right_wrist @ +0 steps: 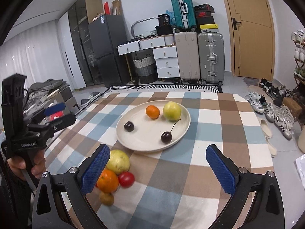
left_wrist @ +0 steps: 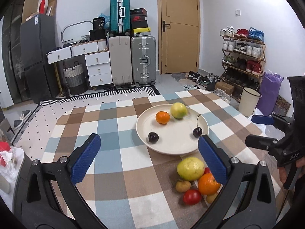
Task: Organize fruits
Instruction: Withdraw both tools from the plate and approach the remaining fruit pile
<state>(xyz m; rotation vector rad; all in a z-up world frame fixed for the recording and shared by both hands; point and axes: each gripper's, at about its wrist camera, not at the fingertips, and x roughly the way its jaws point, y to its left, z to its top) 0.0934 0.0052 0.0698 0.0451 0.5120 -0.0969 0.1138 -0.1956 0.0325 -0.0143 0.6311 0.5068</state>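
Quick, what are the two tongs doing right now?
Left tongs: open, holding nothing.
Right tongs: open, holding nothing.

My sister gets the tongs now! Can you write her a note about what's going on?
Left tongs: open, holding nothing, above the table.
Right tongs: open, holding nothing too.
On the plate: an orange, a green apple and two cherries.
Still on the checked cloth, in a pile near the plate: a yellow-green fruit, a big orange, red tomatoes and small brown fruits.
Left to do: probably move that pile onto the plate, one at a time.
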